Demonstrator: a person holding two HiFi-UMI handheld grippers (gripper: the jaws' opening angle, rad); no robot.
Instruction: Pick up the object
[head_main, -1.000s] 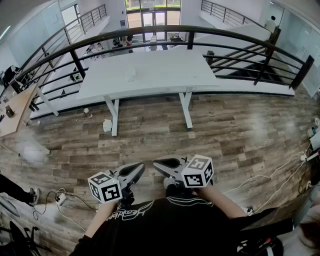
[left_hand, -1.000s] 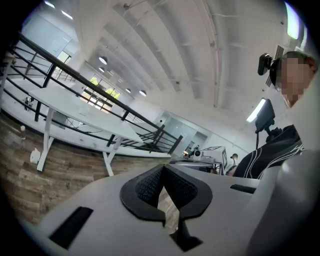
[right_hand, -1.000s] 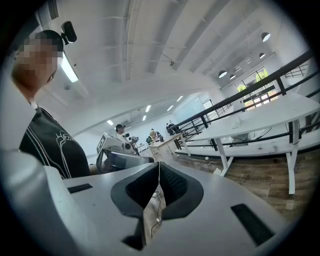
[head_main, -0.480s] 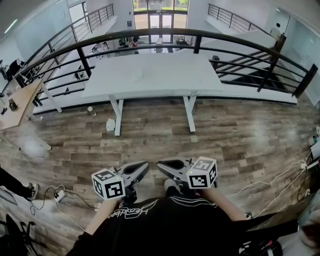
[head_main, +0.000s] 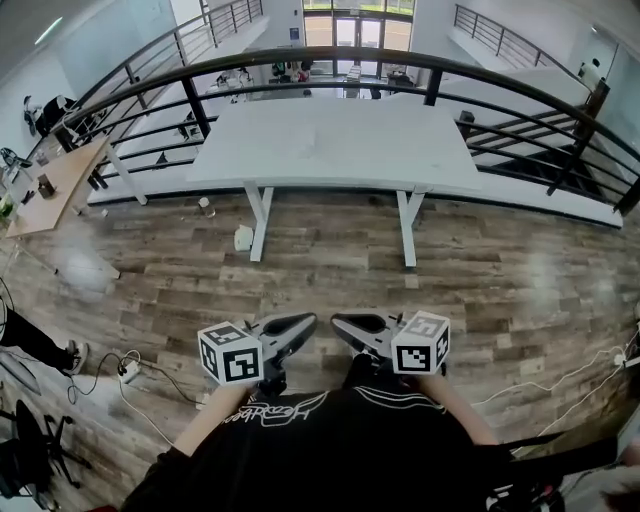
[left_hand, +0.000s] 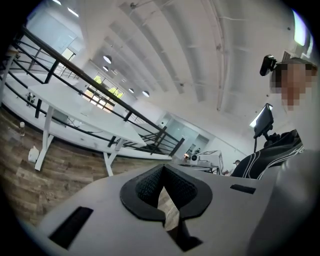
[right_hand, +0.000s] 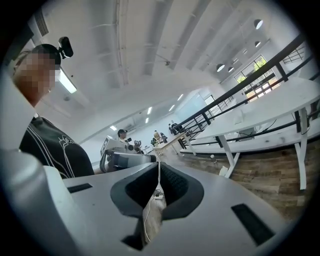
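A long white table (head_main: 330, 150) stands ahead of me across the wooden floor; any object on its top is too small and pale to make out. Both grippers are held close to my body, tips pointing toward each other. My left gripper (head_main: 312, 320) has its dark pads meeting at the tips, with nothing between them (left_hand: 162, 170). The right gripper (head_main: 335, 322) is shut as well and holds nothing (right_hand: 159, 165). The table also shows in the left gripper view (left_hand: 75, 107) and in the right gripper view (right_hand: 260, 107).
A black curved railing (head_main: 400, 60) runs behind the table. A white jug (head_main: 243, 238) and a small cup (head_main: 205, 207) stand by the table's left leg. A wooden desk (head_main: 55, 185) is at the far left. A power strip with cables (head_main: 130, 370) lies near my left side.
The head view has shifted, so the table and railing now sit lower and further right in the frame. Both grippers stay shut near my body.
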